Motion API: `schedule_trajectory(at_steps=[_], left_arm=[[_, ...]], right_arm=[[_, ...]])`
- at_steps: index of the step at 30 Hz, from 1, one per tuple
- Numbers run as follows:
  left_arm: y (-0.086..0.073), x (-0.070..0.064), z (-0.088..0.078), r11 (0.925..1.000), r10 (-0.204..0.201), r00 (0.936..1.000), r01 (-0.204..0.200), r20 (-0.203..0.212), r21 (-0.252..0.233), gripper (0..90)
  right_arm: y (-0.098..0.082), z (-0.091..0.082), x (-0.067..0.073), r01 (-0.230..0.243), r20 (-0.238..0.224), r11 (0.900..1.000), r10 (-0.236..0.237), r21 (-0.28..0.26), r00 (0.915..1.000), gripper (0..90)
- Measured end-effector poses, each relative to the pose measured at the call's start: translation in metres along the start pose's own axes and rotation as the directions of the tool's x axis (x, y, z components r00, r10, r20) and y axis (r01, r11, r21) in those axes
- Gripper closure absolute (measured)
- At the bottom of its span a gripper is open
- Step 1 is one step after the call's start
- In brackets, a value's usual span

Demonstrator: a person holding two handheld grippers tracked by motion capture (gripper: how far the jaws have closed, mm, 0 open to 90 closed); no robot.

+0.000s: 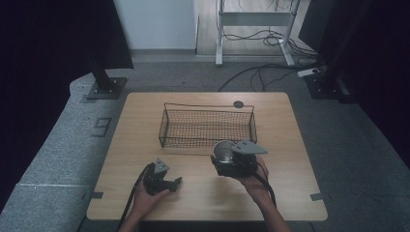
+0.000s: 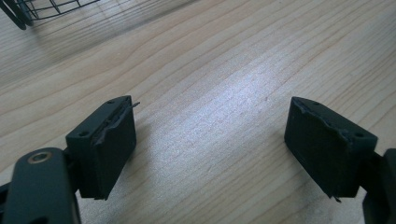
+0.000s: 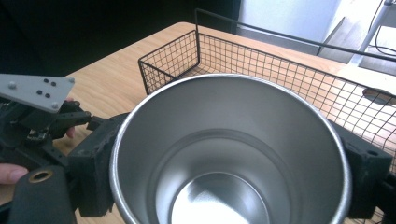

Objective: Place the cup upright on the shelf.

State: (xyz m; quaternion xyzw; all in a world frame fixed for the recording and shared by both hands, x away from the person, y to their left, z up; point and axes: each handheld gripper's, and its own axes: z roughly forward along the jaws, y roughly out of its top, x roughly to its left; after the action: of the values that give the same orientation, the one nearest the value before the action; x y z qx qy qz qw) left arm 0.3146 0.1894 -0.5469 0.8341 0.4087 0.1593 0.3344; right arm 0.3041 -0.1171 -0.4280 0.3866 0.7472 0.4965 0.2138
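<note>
Round silver metal cup (image 3: 229, 154): brushed steel look, smooth inside, soft satin sheen, brighter glossy patch at bottom. Black wire-mesh basket (image 1: 207, 126): thin metal wire, dark matt coating. Light wooden worktop (image 2: 210, 93): visible grain, smooth, slight sheen under light. Black gripper fingers (image 2: 105, 144): matt plastic, rough worn edges. Grey three-cornered plate (image 3: 35, 91): flat, matt. Floor (image 1: 348, 135): grey carpet, coarse texture.

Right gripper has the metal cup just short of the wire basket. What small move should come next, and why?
Probably carry the metal cup forward, clear of the near rim of the wire basket. The right gripper is shut on the cup with its fingers at either side, held off the table just short of the basket, which looks empty.
</note>
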Motion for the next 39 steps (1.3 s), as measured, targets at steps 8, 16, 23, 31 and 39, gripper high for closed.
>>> schedule_trajectory(at_steps=[8, 16, 23, 31, 39], left_arm=[[0.000, 0.000, 0.000, 1.0000, 0.000, 1.0000, 0.000, 0.000, 0.000, 16.7], [0.000, 0.000, 0.000, 1.0000, 0.000, 1.0000, 0.000, 0.000, 0.000, 16.7], [0.000, 0.000, 0.000, 1.0000, 0.000, 1.0000, 0.000, 0.000, 0.000, 16.7], [0.000, 0.000, 0.000, 1.0000, 0.000, 1.0000, 0.000, 0.000, 0.000, 16.7], [0.000, 0.000, 0.000, 1.0000, 0.000, 1.0000, 0.000, -0.001, 0.000, 16.7]], right_arm=[[0.008, 0.001, -0.005, -0.007, 0.010, 1.000, 0.007, -0.011, 0.9999, 13.6], [0.013, 0.004, -0.009, -0.009, 0.017, 1.000, 0.009, -0.015, 0.9998, 13.7], [0.017, 0.008, -0.013, -0.013, 0.023, 1.000, 0.013, -0.010, 0.9997, 13.6], [0.022, 0.012, -0.017, -0.017, 0.029, 1.000, 0.017, -0.008, 0.9994, 13.7], [0.028, 0.012, -0.022, -0.024, 0.045, 1.000, 0.025, -0.017, 0.9987, 13.7]])
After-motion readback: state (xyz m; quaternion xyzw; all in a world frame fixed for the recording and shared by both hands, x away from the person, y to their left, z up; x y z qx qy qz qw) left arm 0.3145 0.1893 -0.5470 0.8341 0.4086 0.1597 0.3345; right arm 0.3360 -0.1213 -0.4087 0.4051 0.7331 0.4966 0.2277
